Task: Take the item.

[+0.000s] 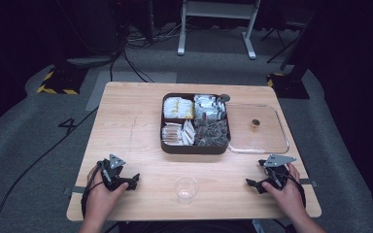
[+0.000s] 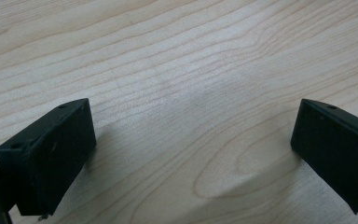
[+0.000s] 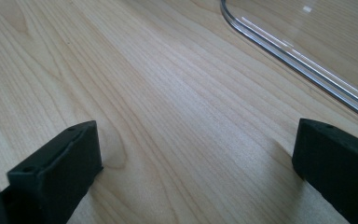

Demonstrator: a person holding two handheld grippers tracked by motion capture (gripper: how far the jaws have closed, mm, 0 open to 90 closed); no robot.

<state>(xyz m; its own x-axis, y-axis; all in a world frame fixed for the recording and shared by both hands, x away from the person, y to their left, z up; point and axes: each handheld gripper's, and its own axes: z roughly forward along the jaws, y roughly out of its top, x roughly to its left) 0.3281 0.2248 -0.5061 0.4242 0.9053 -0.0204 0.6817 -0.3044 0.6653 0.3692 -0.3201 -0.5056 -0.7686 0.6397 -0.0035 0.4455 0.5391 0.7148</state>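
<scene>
Two claws rest near the tabletop's [image 1: 126, 121] near edge in the high view: the left claw [image 1: 135, 180] and right claw [image 1: 250, 183], with a clear plastic cup [image 1: 186, 189] between them, apart from both. Beyond the cup sits a dark snack tray [image 1: 195, 147]; a clear lid [image 1: 259, 130] lies ahead of the right claw.

Left gripper view: left claw [image 2: 191, 149] spread wide over bare wood.

Right gripper view: right claw [image 3: 196, 163] spread, the lid's rim [image 3: 298, 60] ahead, bare wood between.

One overhead camera faces forward; both gripper cameras skim the table [image 1: 126, 126] closely.
</scene>
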